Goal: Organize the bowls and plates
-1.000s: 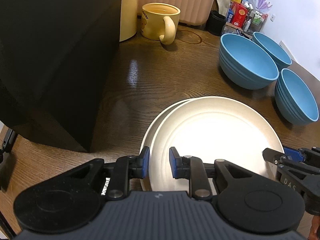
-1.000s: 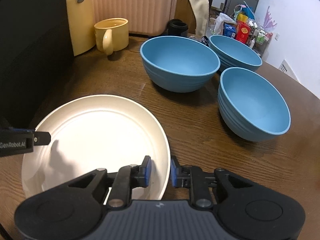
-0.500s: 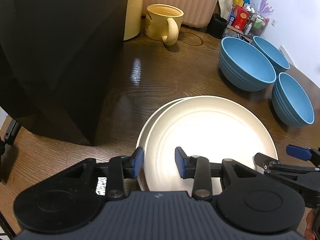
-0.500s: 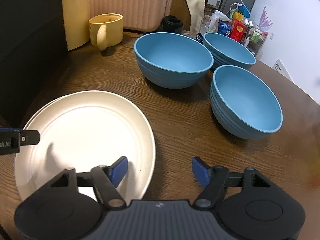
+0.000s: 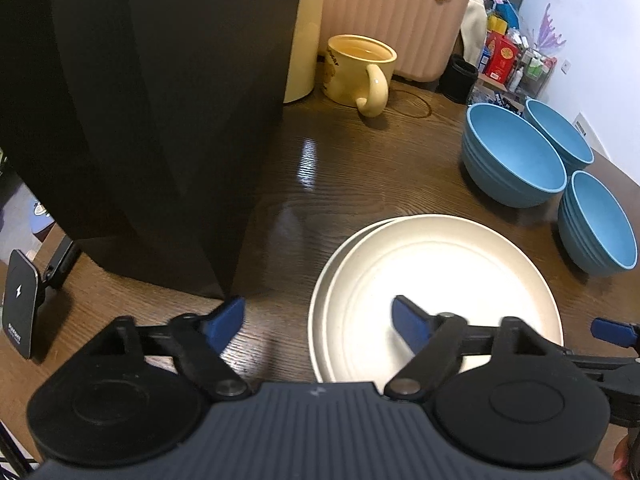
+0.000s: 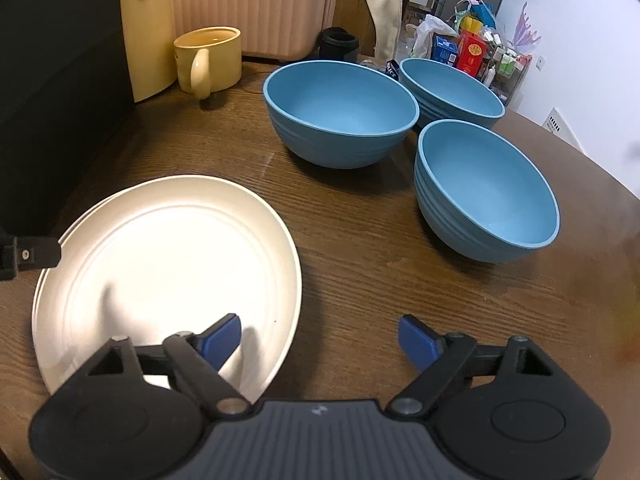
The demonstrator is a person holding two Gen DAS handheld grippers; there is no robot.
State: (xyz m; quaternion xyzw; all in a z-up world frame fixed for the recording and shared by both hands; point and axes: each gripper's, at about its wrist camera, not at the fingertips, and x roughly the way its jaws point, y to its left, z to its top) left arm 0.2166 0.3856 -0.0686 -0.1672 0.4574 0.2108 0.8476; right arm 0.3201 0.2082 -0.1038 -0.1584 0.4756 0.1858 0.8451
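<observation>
So two cream plates (image 5: 436, 276) are stacked on the dark wood table (image 5: 360, 168), the top one sat slightly off-centre so the lower rim is left peeking out on the left side. The left gripper (image 5: 320, 320) is caught with its jaws opening wide; the stack's left edge is straddled by the blue pads but nothing is pinched, with one pad over the bare table and the other over the top plate. Same story for the right gripper (image 6: 320, 338): jaws opening, the stack's right edge sitting between the pads, nothing pressed on. Three blue bowls (image 6: 340, 120) are clustered off to the right of the plates, well apart from them, all upright and unstacked, the two back ones nearly touching. A yellow mug (image 5: 356, 72) is parked farther back, handle facing the camera, just beside a big black box (image 5: 140, 120) and in front of a ribbed pink suitcase (image 5: 392, 20). A small black device on a stand (image 5: 20, 304) can be seen at the table's left edge.
</observation>
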